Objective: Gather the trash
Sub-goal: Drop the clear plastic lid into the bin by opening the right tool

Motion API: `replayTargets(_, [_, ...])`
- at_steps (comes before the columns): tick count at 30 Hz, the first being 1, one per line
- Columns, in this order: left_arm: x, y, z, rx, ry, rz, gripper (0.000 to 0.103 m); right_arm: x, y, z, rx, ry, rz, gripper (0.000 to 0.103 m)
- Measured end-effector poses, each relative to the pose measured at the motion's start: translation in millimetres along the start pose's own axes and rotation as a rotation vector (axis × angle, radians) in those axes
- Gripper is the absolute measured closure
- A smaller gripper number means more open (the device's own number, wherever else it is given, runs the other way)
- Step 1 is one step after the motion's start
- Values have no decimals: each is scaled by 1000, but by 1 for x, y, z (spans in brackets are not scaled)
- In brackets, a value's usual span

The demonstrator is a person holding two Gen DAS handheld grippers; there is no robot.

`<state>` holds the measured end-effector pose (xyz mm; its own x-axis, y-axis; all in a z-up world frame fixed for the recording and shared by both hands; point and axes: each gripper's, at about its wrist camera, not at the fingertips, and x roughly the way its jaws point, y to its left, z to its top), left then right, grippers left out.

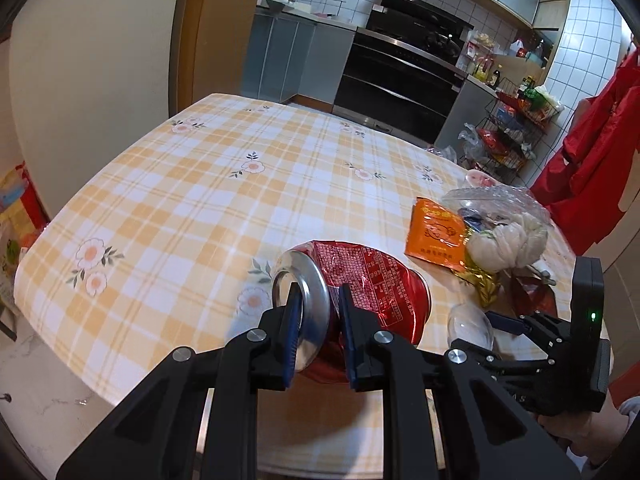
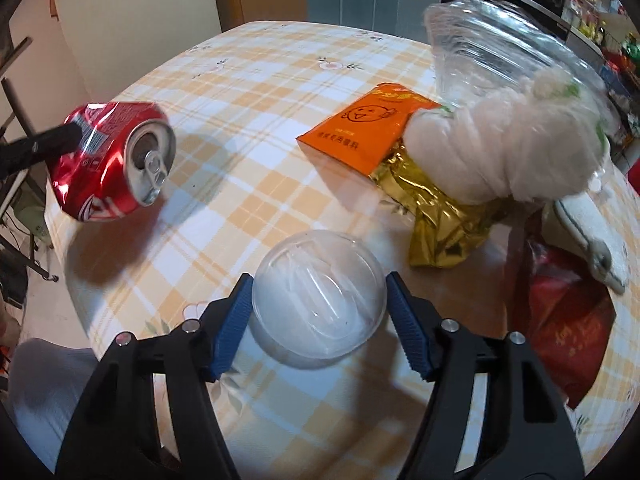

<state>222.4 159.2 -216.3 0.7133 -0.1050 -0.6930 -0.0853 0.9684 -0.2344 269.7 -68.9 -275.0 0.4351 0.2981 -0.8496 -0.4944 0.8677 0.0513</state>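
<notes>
My left gripper [image 1: 318, 316] is shut on a crushed red soda can [image 1: 360, 276] and holds it just above the checked tablecloth [image 1: 192, 200]; the can also shows in the right wrist view [image 2: 108, 160]. My right gripper [image 2: 320, 312] is open, its blue fingers on either side of a clear plastic dome lid [image 2: 320, 296] that lies on the table; the lid also shows in the left wrist view [image 1: 470, 326]. An orange packet [image 2: 372, 128], a gold foil wrapper [image 2: 440, 216], a white wad of tissue [image 2: 500, 148] and a clear plastic container [image 2: 492, 44] lie together beyond the lid.
A red bag [image 2: 560, 320] lies at the table's right edge. The trash pile also shows at the right in the left wrist view [image 1: 480, 232]. Beyond the table stand a black oven [image 1: 400, 80], a wire rack [image 1: 508, 132] and red clothing [image 1: 592, 152].
</notes>
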Motion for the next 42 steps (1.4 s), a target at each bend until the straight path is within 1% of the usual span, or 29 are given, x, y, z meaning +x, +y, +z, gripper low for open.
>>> replayTargets(4, [-12, -9, -7, 3, -3, -5, 85, -23, -9, -11, 45, -45, 9, 36])
replayTargets(9, [-34, -29, -12, 12, -11, -17, 85, -65, -24, -34, 97, -104, 7, 36])
replayTargets(12, [-50, -43, -16, 10, -22, -18, 85, -95, -35, -58, 129, -128, 6, 36])
replayTargets(18, [-84, -66, -31, 8, -48, -26, 85, -144, -49, -112, 183, -137, -1, 36])
replayTargets(22, [-98, -75, -42, 23, -44, -24, 85, -157, -51, -142, 215, -131, 9, 36])
replayTargets(26, [-109, -81, -52, 44, -40, -18, 85, -159, -42, -162, 219, -124, 25, 36])
replayTargets(32, [-128, -87, -60, 61, -54, -20, 84, -167, -27, -175, 207, -129, 41, 36])
replayTargets(36, [-137, -89, -63, 69, -65, -25, 84, -175, -23, -179, 205, -142, 32, 35])
replayTargets(38, [-139, -90, -65, 72, -63, -29, 84, -181, -24, -182, 216, -157, 25, 27])
replayTargets(39, [-141, -90, -67, 74, -62, -30, 84, -185, -25, -183, 221, -169, 16, 25])
replayTargets(41, [-142, -91, -68, 77, -61, -31, 84, -194, -27, -183, 229, -196, -4, 16])
replayTargets(42, [-143, -91, -69, 77, -61, -32, 84, -198, -29, -183, 236, -210, -14, 14])
